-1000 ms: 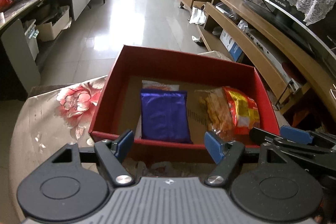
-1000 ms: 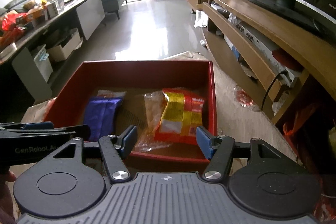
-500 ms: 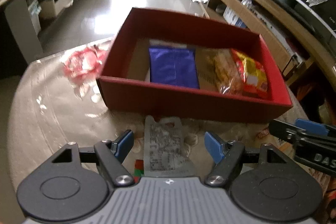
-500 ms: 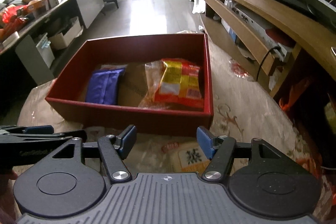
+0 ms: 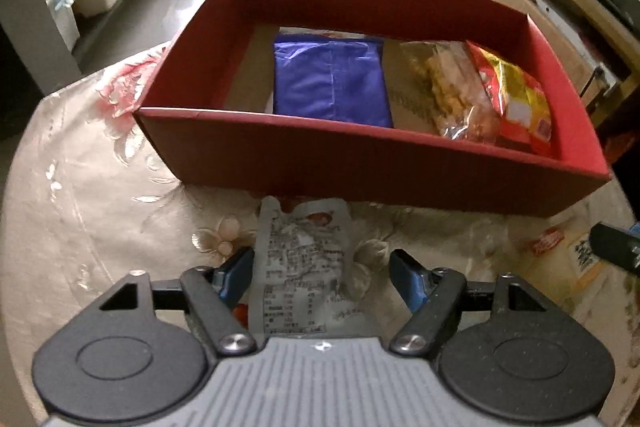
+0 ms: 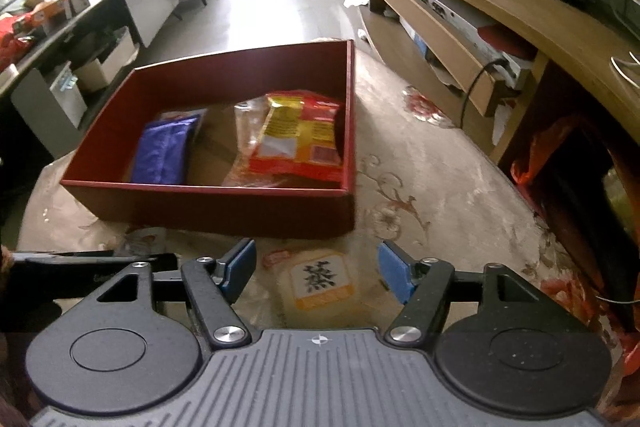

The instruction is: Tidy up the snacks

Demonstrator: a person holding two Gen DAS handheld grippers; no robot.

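My left tool (image 5: 322, 269) hangs over the bench (image 5: 92, 211), pointed steeply down at a grey-white snack packet (image 5: 304, 267) that lies flat on the flowered cloth just in front of the red box (image 5: 360, 167). The packet sits between the two blue fingertips (image 5: 236, 273), its far end almost touching the box's near wall. The left fingertip is at the packet's edge, the right one stands clear of it with cloth showing between. The jaws are closing, but they do not yet press on the packet, so I count this tool as released.

My right tool (image 6: 318, 269) is beside it, over a pale yellow packet (image 6: 320, 281) with a white label, also lying flat on the cloth just short of the box (image 6: 224, 207). That packet is between the fingertips (image 6: 394, 273) with a gap on each side. These jaws are opening, and nothing is gripped.

Inside the box, I see a purple packet (image 5: 332, 83) lying flat near the middle and a red-and-yellow snack bag (image 5: 508, 95) leaning towards the right wall, with clear wrapping and pale pieces showing beside it. From the left view, the tip of the right tool (image 5: 616, 247) shows at the right edge, above the yellow packet (image 5: 576, 255). From the right view, the left tool (image 6: 92, 259) is a dark bar at the left edge.
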